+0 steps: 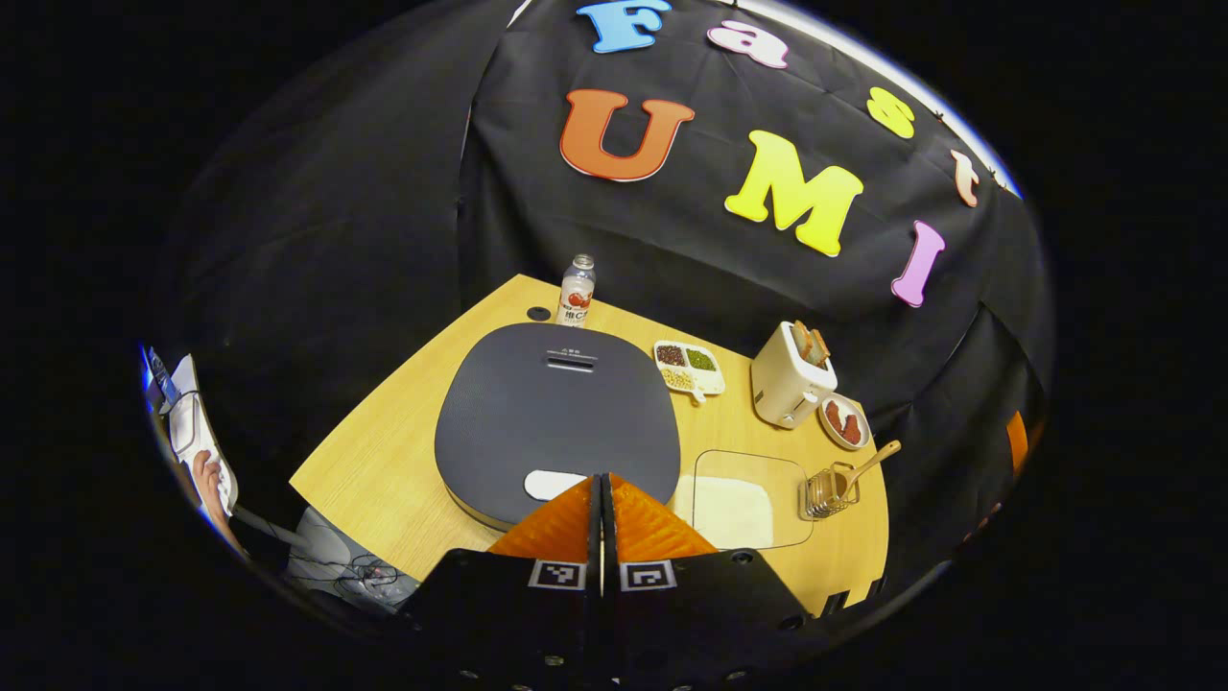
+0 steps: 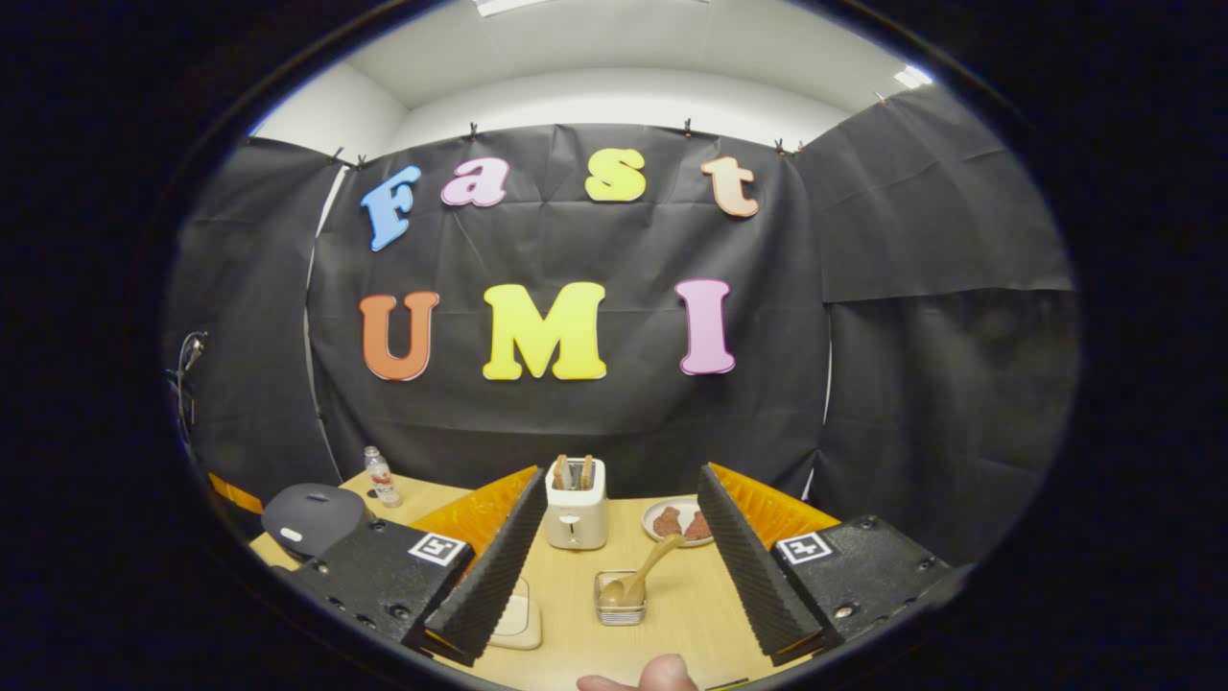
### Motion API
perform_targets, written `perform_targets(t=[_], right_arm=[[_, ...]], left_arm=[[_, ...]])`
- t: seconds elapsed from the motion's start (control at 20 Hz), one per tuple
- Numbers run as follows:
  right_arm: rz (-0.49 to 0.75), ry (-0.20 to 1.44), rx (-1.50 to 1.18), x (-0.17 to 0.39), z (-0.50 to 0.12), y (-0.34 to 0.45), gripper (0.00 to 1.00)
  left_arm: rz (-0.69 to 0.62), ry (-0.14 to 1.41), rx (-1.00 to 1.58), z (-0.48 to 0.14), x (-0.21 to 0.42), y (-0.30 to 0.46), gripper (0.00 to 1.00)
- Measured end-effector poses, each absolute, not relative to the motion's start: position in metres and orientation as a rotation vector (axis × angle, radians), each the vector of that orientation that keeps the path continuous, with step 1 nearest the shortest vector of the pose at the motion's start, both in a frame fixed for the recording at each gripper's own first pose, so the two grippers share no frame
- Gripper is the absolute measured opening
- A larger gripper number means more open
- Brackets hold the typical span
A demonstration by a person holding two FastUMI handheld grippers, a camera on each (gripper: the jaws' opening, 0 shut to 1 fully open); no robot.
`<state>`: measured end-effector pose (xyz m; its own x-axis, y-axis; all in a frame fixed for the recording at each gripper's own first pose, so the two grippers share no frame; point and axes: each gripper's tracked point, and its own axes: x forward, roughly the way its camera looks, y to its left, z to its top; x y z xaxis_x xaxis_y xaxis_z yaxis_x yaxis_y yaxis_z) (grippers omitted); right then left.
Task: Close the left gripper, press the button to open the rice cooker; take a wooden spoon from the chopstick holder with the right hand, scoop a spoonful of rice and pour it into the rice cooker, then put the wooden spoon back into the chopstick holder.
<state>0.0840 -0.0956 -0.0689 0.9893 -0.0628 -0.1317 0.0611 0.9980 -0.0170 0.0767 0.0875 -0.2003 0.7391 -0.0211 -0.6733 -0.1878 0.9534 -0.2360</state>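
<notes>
Little can be read here. The bottle (image 1: 577, 291), standing far ahead of the left gripper (image 1: 602, 523) past the rice cooker (image 1: 556, 413), carries a label with red print too small to make out. Both grippers bear square black-and-white coded markers (image 1: 556, 574) on their finger bases, patterns rather than words; the right gripper (image 2: 614, 552) shows them too.
</notes>
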Motion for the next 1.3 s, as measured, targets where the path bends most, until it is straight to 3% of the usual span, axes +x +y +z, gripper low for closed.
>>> perform_targets(t=[0.25,0.95,1.3], right_arm=[[-0.059,0.167,-0.035,0.093,-0.082,-0.098,1.0],[-0.032,0.208,-0.017,0.104,-0.098,-0.08,1.0],[-0.009,0.184,-0.04,0.1,-0.087,-0.074,1.0]], left_arm=[[0.094,0.841,-0.319,-0.234,0.093,0.095,0.0],[0.078,0.926,-0.367,-0.265,0.096,0.093,0.0],[0.105,0.81,-0.434,-0.243,0.1,0.096,0.0]])
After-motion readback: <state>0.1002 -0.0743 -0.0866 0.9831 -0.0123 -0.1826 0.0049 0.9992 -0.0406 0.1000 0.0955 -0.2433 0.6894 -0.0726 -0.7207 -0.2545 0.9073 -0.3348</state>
